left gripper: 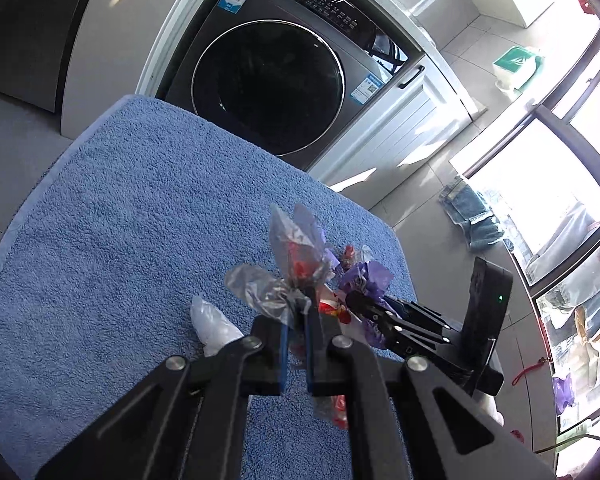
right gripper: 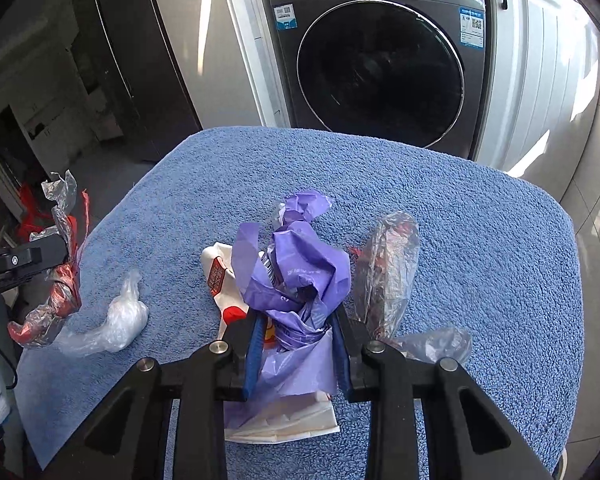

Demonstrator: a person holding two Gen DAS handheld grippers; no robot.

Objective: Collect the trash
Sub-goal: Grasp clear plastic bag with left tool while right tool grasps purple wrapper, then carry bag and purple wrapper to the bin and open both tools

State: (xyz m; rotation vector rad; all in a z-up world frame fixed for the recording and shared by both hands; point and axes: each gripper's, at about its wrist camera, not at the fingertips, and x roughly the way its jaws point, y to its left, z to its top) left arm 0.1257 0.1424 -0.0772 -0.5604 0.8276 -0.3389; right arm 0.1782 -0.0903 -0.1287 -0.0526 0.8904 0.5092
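My left gripper (left gripper: 296,308) is shut on a clear-and-red plastic wrapper (left gripper: 296,252) and holds it above the blue towel (left gripper: 120,208); the same wrapper shows at the left of the right wrist view (right gripper: 62,280). My right gripper (right gripper: 298,320) is closed around a crumpled purple plastic bag (right gripper: 300,264) that lies on a white-and-red wrapper (right gripper: 224,280). It also shows in the left wrist view (left gripper: 358,300) at the purple bag (left gripper: 368,276). A white crumpled plastic bag (right gripper: 120,320) lies on the towel at left. Another clear-and-red wrapper (right gripper: 388,272) lies to the right.
The towel (right gripper: 460,220) covers a small table. A grey front-loading washing machine (right gripper: 380,64) stands behind it, with a white cabinet (right gripper: 540,60) to its right. Denim clothing (left gripper: 468,216) lies on the tiled floor by the windows.
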